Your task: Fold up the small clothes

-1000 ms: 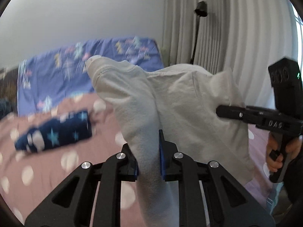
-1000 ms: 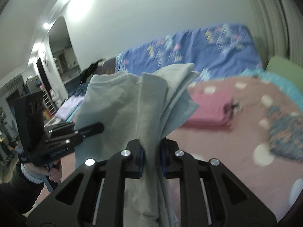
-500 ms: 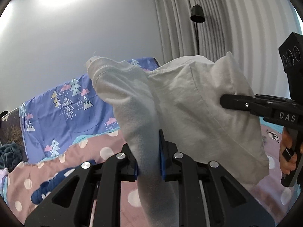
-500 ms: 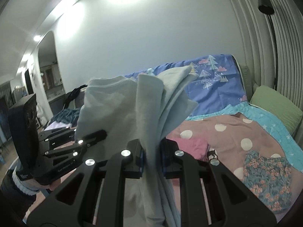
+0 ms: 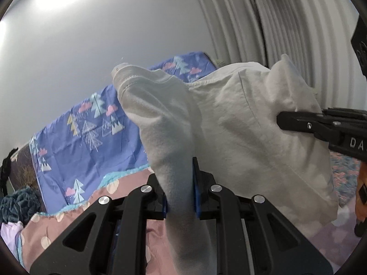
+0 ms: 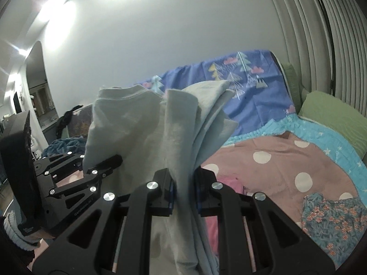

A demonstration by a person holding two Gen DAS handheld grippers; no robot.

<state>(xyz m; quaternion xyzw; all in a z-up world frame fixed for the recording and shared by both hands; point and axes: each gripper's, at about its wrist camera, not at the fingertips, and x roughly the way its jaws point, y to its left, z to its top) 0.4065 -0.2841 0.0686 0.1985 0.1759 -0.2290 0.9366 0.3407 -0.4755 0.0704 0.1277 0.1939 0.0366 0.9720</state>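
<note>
We hold a pale grey-white garment point(image 5: 247, 123) up in the air above the bed point(image 6: 270, 167), stretched between our two grippers. The left gripper point(image 5: 180, 194) has its jaws clenched on a bunched fold of the cloth, which rises from between the blue pads point(image 5: 196, 192) and hangs down below them. The right gripper point(image 6: 184, 192) likewise has its jaws clamped on several gathered layers of the same garment, whose edges fan out above the jaws.

No container shows in either view; the other clothes lie loose on the pink polka-dot bedspread point(image 6: 259, 158).

From the left wrist view we see the right gripper's black finger point(image 5: 305, 125) coming in from the right edge and pressing on the far side of the garment. This view also takes in the blue tree-print sheet point(image 5: 91, 123) against the wall, a dark teal fuzzy bundle point(image 5: 17, 206) at the far left, the pleated curtain point(image 5: 286, 23) and a floral patch of fabric beyond the garment's lower right corner.

The right wrist view gives what the left cannot: the left gripper seen from the side at lower left, with its finger tip against the garment, a green pillow point(image 6: 332, 112) by the curtain, a floral-print garment point(image 6: 332, 224) lying flat on the bedspread at lower right, a pink garment point(image 6: 229, 183) just behind the right jaw, and an arched doorway point(image 6: 37, 87) at the left.
</note>
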